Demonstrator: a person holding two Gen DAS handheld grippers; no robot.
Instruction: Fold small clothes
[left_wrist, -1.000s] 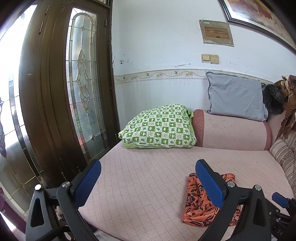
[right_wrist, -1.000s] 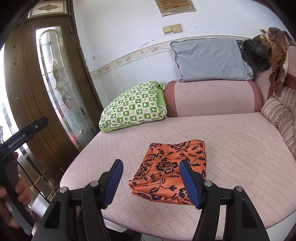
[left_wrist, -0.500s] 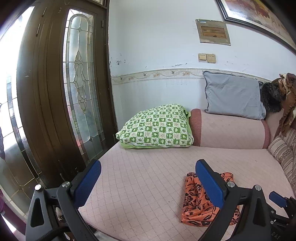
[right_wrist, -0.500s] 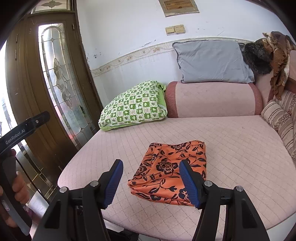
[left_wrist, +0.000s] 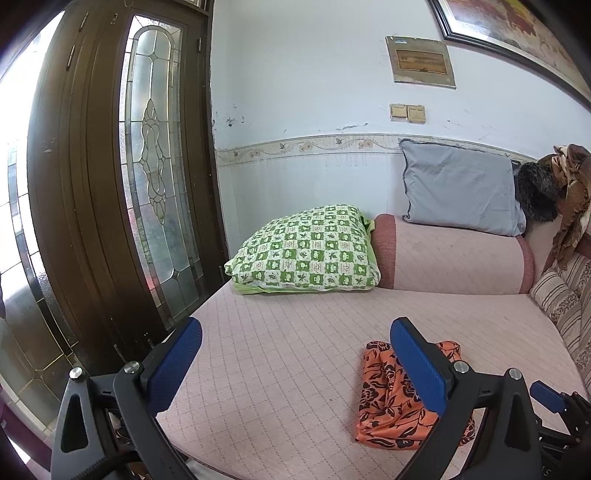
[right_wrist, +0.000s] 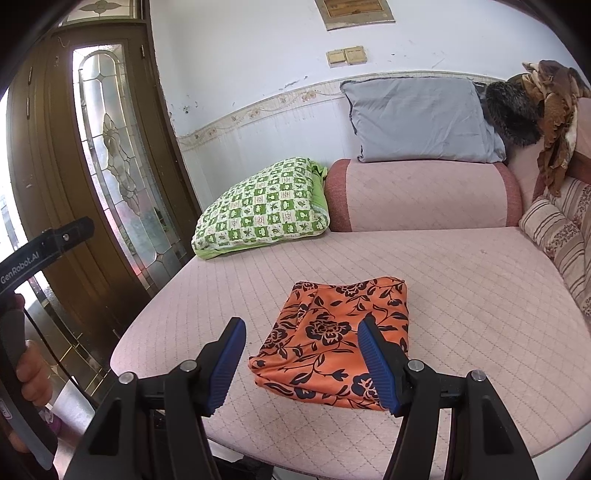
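An orange cloth with a black flower print (right_wrist: 334, 338) lies folded into a flat rectangle near the front edge of the pink quilted couch seat (right_wrist: 461, 280). It also shows in the left wrist view (left_wrist: 384, 402), partly hidden behind a blue finger pad (left_wrist: 417, 365). My right gripper (right_wrist: 301, 363) is open and empty, held just in front of and above the cloth. My left gripper (left_wrist: 295, 363) is open and empty, held off the couch's left front, left of the cloth.
A green checked pillow (right_wrist: 262, 210) lies at the back left of the seat. A pink bolster (right_wrist: 424, 195) with a grey pillow (right_wrist: 421, 118) on it stands at the back. Striped cushions (right_wrist: 561, 236) line the right side. A dark wooden glass door (left_wrist: 147, 184) stands left.
Both grippers have drawn back and risen slightly from the folded cloth. Both stay open. The cloth has not moved.
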